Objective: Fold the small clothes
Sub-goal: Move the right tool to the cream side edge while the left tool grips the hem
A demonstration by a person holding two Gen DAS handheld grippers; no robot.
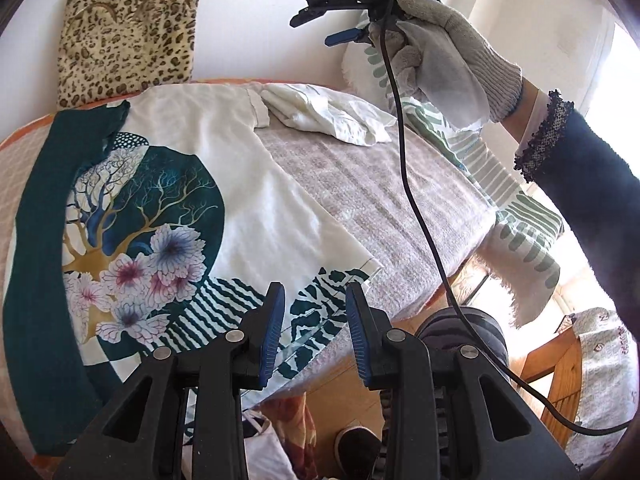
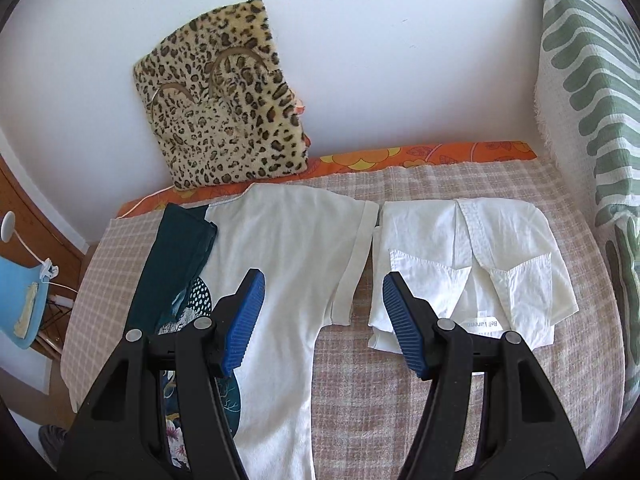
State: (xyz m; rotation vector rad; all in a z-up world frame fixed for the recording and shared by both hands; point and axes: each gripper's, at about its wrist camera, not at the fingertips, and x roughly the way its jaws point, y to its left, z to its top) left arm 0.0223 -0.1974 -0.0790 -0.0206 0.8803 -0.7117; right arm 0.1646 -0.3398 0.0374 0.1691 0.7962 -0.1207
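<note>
Above a blanket-covered bed (image 2: 400, 400), both grippers are hovering with jaws apart and empty: the left gripper (image 1: 316, 336) nearer the printed top (image 1: 248, 200), the right gripper (image 2: 324, 320) overlooking its sleeve beside a folded white shirt (image 2: 472, 264).

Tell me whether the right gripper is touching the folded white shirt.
Apart. The left wrist view shows the right gripper raised in the gloved hand, clear above the folded white shirt, jaws empty.

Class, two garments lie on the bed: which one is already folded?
The plain white shirt, a compact bundle with its label showing; the tree-and-flower printed top lies spread flat.
</note>
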